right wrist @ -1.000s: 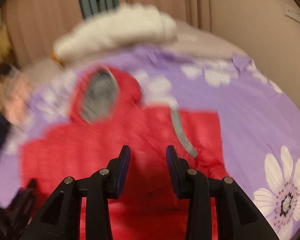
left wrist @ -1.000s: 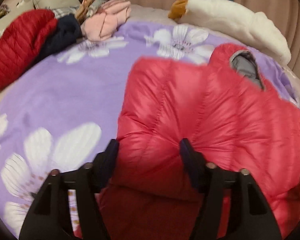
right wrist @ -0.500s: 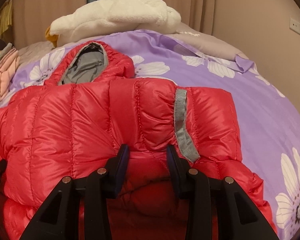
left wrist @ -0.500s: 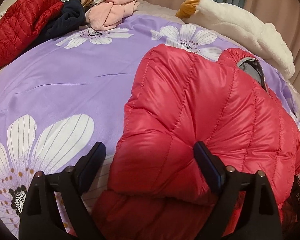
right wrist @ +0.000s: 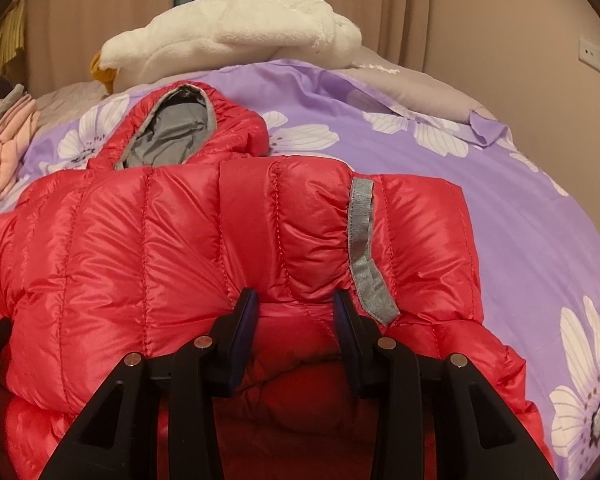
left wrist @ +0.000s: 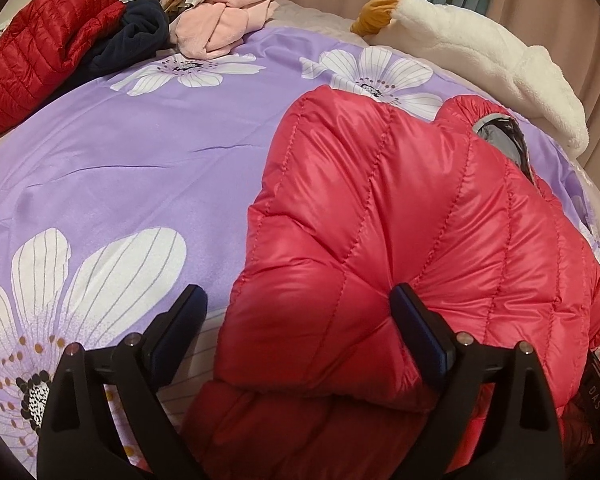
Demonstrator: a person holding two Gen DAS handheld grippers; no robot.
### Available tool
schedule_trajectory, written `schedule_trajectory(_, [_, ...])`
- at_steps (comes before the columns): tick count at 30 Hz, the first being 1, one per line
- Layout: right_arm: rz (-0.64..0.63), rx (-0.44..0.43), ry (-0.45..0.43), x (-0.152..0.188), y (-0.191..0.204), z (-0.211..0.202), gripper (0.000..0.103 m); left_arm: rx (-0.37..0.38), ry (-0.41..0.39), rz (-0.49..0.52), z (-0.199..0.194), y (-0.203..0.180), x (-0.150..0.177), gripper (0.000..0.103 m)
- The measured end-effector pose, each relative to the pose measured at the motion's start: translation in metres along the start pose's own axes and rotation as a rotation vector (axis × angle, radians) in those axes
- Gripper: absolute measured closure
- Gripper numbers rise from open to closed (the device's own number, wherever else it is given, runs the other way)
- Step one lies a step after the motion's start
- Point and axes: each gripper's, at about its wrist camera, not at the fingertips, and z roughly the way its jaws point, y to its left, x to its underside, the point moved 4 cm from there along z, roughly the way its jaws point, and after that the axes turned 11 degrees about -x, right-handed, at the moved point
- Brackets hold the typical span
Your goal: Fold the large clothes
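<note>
A shiny red down jacket (left wrist: 400, 200) lies on the purple flowered bed cover (left wrist: 140, 168), its lower part folded up over the body. Its grey-lined hood (right wrist: 172, 132) points away from me. My left gripper (left wrist: 298, 296) sits at the fold's left corner and its jaws are opening. One finger hangs over the cover, clear of the cloth, while the other rests against the puffy fabric. In the right wrist view, my right gripper (right wrist: 295, 300) is shut on the folded edge of the jacket (right wrist: 160, 240), beside a grey strip (right wrist: 364, 248).
At the far left of the bed is a pile of a dark red quilted jacket (left wrist: 40, 48), a navy garment (left wrist: 136, 32) and pink clothes (left wrist: 220, 28). A white plush goose (right wrist: 236, 36) lies along the far edge by the curtains. Bare purple cover (right wrist: 520, 200) spreads to the right.
The left jaws have spread wide and let the jacket's corner go. The right gripper has sunk a little with the fold, which now rests on the jacket's body.
</note>
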Motion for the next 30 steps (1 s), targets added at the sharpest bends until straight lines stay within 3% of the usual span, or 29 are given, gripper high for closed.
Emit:
schedule_trajectory(19, [0.005,-0.013,0.024,-0.006,-0.001,-0.007,0.063,0.006,0.003,-0.004,0.001,-0.001,0.000,0.007])
schedule_trajectory(20, [0.025,-0.040,0.048,-0.012,-0.003,-0.010,0.060,0.007,0.003,-0.005,0.002,-0.001,0.000,0.007])
schedule_trajectory(23, [0.195,-0.257,0.058,-0.047,-0.020,-0.024,0.035,0.007,0.003,-0.003,0.002,-0.002,0.001,0.006])
schedule_trajectory(25, [0.241,-0.344,0.040,-0.072,-0.026,-0.028,0.014,0.011,0.003,-0.005,0.002,-0.004,0.001,0.006])
schedule_trajectory(28, [0.227,-0.413,0.022,-0.116,-0.027,-0.013,0.008,0.016,0.003,-0.008,0.002,-0.003,0.001,0.005])
schedule_trajectory(30, [0.217,-0.352,0.076,-0.136,-0.027,0.018,0.008,0.019,0.002,-0.010,0.001,-0.003,0.001,0.005])
